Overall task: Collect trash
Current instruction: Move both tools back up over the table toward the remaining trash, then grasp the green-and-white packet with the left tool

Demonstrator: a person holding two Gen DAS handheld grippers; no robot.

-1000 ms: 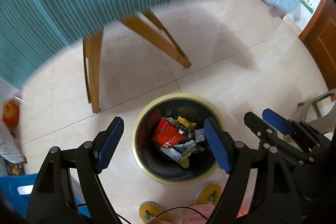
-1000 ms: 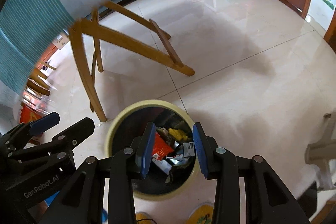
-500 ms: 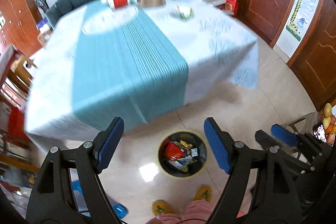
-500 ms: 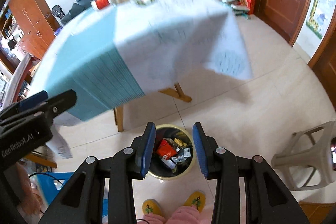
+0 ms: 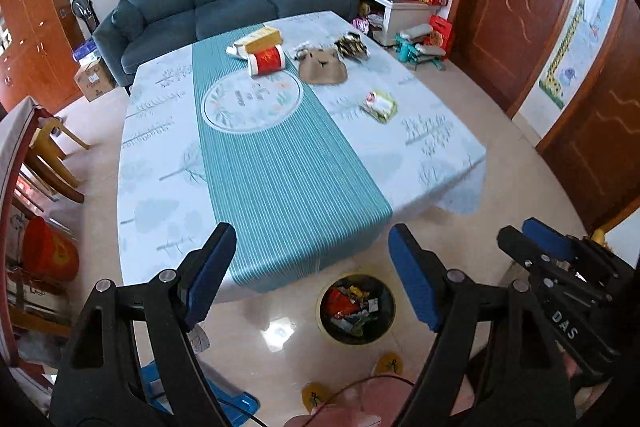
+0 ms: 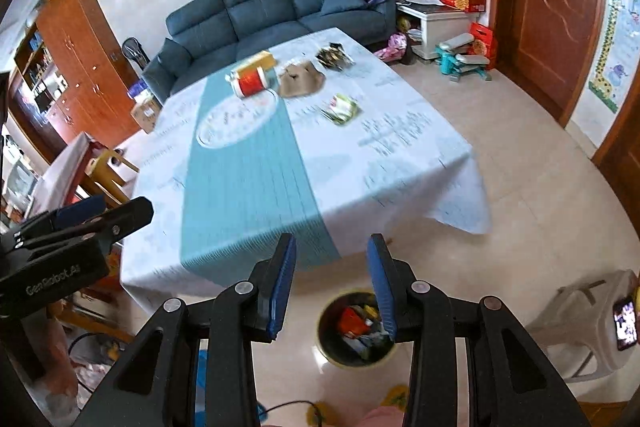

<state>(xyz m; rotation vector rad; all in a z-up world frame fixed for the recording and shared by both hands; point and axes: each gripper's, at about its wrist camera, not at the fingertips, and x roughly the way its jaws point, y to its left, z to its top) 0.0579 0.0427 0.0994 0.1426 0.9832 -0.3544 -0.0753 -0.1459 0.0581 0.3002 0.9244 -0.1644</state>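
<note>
Both the left gripper (image 5: 312,275) and the right gripper (image 6: 332,285) hung released and empty above the trash bin (image 5: 357,309), which stood on the floor just off the table (image 5: 168,163)'s near edge. A green wrapper (image 5: 380,105) lay near the table's right edge, with more litter (image 5: 351,47) towards its far edge.

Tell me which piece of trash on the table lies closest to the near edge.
The green-and-white wrapper, lying alone on the pale cloth right of the teal runner. The red can, brown bag and dark wrappers sit farther back.
</note>
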